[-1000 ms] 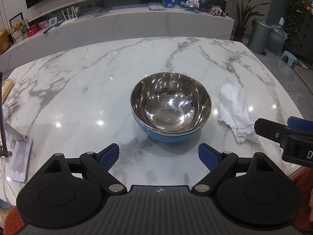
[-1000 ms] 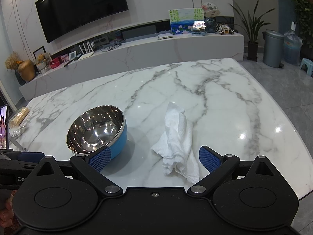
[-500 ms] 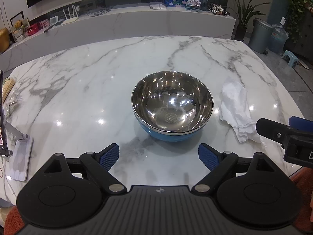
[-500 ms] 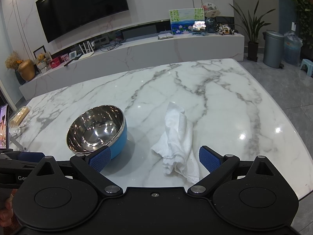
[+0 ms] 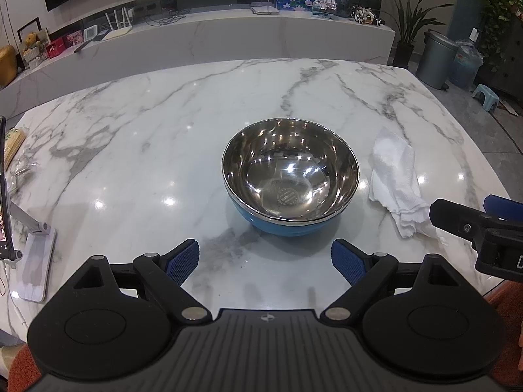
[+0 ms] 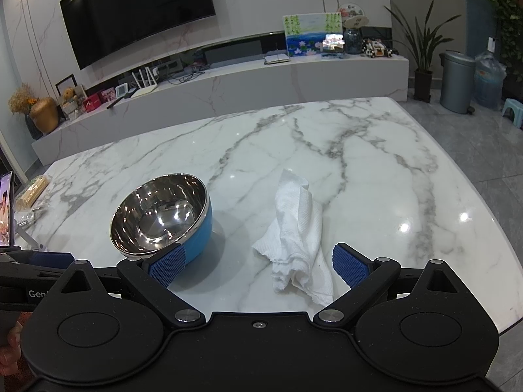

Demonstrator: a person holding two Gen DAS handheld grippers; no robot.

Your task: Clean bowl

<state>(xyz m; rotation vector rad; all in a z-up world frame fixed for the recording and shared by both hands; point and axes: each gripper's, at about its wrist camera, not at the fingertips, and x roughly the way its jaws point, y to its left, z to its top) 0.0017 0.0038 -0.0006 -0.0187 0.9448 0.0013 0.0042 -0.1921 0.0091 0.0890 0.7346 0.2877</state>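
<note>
change: over the last second the bowl [image 5: 290, 178] sits slightly lower in the left view; the right view matches.
meaning: judged, approach barely begun, no wiping yet.
left gripper [image 5: 264, 259]: jaws wide apart, empty, just short of the bowl.
right gripper [image 6: 258, 263]: jaws wide apart, empty, straddling the paper towel [image 6: 299, 235].
paper towel: crumpled, right of the bowl, apart.
desk [image 5: 147, 150]: bare beyond the bowl; right edge near the towel.
</note>
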